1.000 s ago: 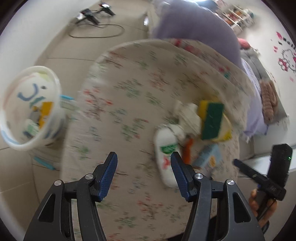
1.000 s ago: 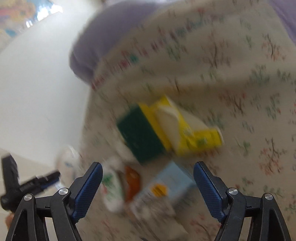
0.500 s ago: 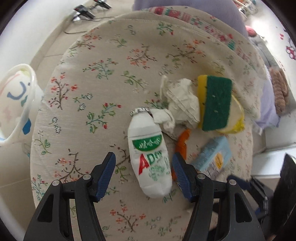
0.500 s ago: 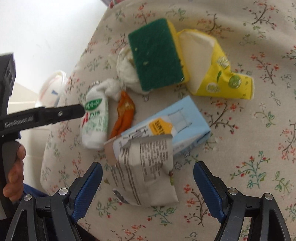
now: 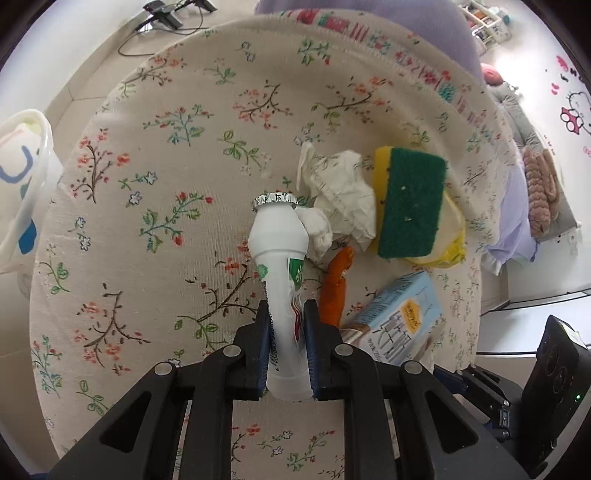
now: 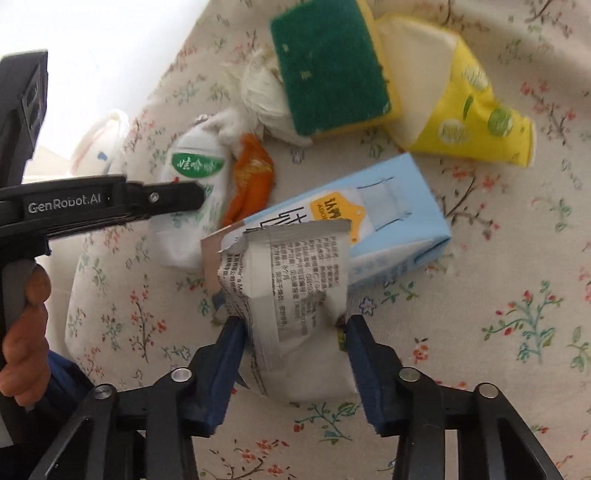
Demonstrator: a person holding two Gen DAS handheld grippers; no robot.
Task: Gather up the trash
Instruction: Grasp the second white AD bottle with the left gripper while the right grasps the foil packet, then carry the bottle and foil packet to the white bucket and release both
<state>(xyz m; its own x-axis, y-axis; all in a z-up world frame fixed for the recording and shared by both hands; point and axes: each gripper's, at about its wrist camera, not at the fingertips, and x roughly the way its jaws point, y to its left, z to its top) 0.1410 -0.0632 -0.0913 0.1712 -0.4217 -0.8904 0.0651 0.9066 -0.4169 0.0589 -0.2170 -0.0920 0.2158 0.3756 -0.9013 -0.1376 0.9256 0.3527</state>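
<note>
Trash lies on a round floral-cloth table (image 5: 155,177). My left gripper (image 5: 286,314) is shut on a white yogurt drink bottle (image 5: 279,240), squeezing its lower body; the bottle also shows in the right wrist view (image 6: 197,166). My right gripper (image 6: 293,325) is shut on a crumpled white wrapper (image 6: 295,280) that lies against a light blue carton (image 6: 388,221). Beside them lie an orange peel scrap (image 5: 334,284), crumpled tissue (image 5: 340,192), a green and yellow sponge (image 5: 410,199) and a yellow paper cup (image 6: 465,122).
A white plastic bin (image 5: 22,177) stands on the floor left of the table. Cables and a power strip (image 5: 162,14) lie on the floor beyond. A lavender cushion (image 5: 369,11) and a bed (image 5: 539,177) are at the far right.
Both grippers moved in over the trash and closed: the left on the yogurt bottle, the right on the white wrapper. Both were open half a second ago.
</note>
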